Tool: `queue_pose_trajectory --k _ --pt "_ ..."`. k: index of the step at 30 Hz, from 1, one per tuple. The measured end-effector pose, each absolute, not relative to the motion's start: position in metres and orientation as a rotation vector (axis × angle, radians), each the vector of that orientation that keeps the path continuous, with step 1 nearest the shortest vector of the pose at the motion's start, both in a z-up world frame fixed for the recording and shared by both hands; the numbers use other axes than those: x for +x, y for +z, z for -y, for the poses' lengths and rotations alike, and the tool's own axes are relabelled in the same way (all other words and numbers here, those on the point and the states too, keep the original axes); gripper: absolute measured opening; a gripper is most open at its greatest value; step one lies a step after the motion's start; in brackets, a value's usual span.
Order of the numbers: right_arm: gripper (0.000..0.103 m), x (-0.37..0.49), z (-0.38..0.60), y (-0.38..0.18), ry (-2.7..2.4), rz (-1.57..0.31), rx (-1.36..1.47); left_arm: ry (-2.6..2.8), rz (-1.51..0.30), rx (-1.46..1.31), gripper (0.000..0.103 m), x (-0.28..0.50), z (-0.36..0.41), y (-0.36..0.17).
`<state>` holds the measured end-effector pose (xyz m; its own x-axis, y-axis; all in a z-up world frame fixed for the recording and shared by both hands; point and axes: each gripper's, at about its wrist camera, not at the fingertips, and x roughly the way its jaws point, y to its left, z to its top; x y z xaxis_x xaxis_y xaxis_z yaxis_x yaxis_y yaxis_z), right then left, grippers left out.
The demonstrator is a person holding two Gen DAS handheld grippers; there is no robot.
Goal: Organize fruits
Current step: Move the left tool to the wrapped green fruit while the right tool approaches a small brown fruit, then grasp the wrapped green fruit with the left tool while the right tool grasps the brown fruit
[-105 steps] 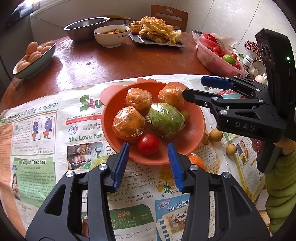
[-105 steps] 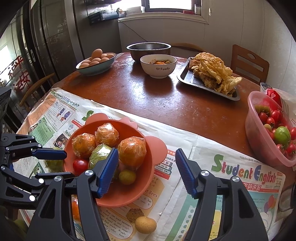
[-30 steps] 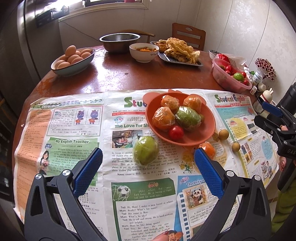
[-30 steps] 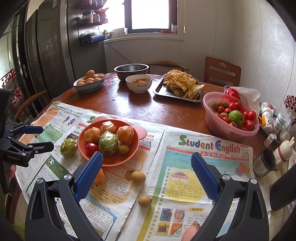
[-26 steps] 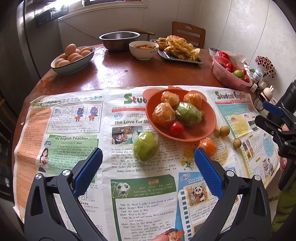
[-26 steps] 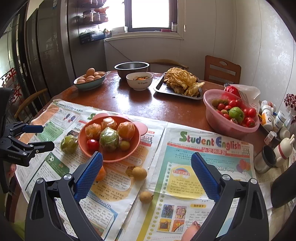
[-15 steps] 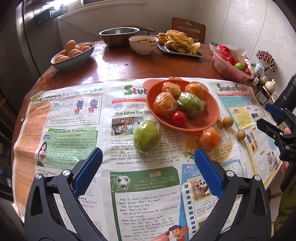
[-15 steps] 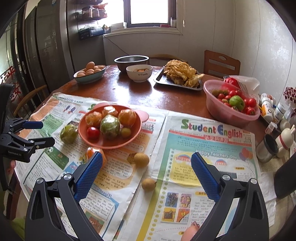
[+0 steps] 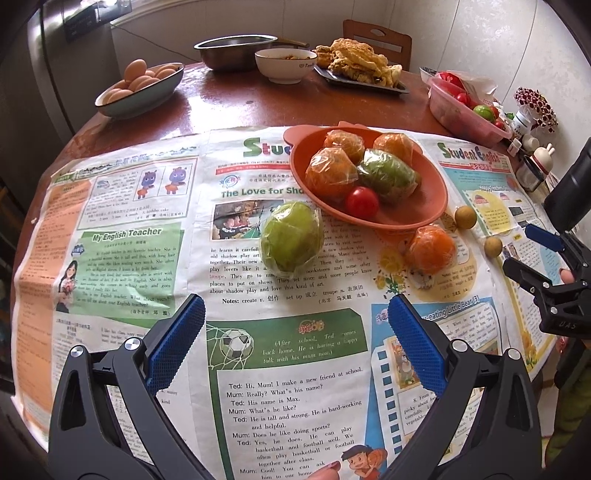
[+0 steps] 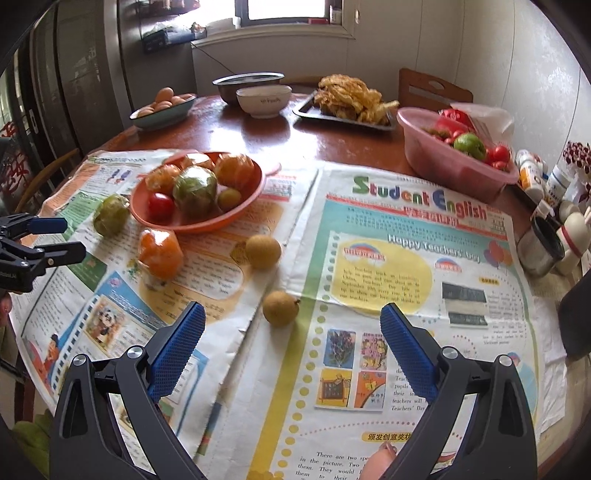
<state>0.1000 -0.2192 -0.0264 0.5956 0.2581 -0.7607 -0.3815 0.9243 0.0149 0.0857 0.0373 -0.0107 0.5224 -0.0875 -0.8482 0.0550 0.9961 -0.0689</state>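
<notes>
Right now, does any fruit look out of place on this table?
Yes. Four fruits lie loose on the newspaper beside the orange plate: a wrapped green fruit, a wrapped orange and two small brown fruits.

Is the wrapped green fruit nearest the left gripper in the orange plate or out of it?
Out. The wrapped green fruit lies on the newspaper just outside the orange plate rim.

This place is a home kitchen with a dining corner, because a round wooden table (image 10: 314,144) carries a bowl of eggs (image 10: 162,107), a tray of fried food (image 10: 351,101) and a steel bowl (image 10: 247,83), with a wooden chair (image 10: 432,90), a window (image 10: 291,11) and a tall refrigerator (image 10: 85,74) at the far side.
</notes>
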Motion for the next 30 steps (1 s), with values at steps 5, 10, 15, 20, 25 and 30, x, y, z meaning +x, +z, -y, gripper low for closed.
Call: queue_pose_trajectory --k 5,10,15,20,25,30 --pt "0.077 0.105 0.223 -0.037 0.374 -0.885 -0.137 -0.077 -1.028 -0.036 0.093 0.089 -0.040 -0.016" --pt "0.061 0.109 0.221 -0.041 0.387 -0.895 -0.131 -0.077 -1.025 -0.033 0.093 0.093 -0.040 -0.016" --pt "0.039 0.112 0.216 -0.044 0.417 -0.903 -0.138 -0.070 -1.020 -0.037 0.090 0.099 -0.042 -0.017" --pt "0.023 0.114 0.213 -0.044 0.443 -0.900 -0.139 -0.074 -1.018 -0.052 0.076 0.107 -0.046 -0.018" --pt "0.023 0.115 0.213 -0.044 0.450 -0.900 -0.135 -0.081 -1.016 -0.052 0.059 0.114 -0.048 -0.020" --pt "0.023 0.117 0.213 -0.044 0.453 -0.903 -0.129 -0.096 -1.022 -0.048 0.046 0.121 -0.045 -0.023"
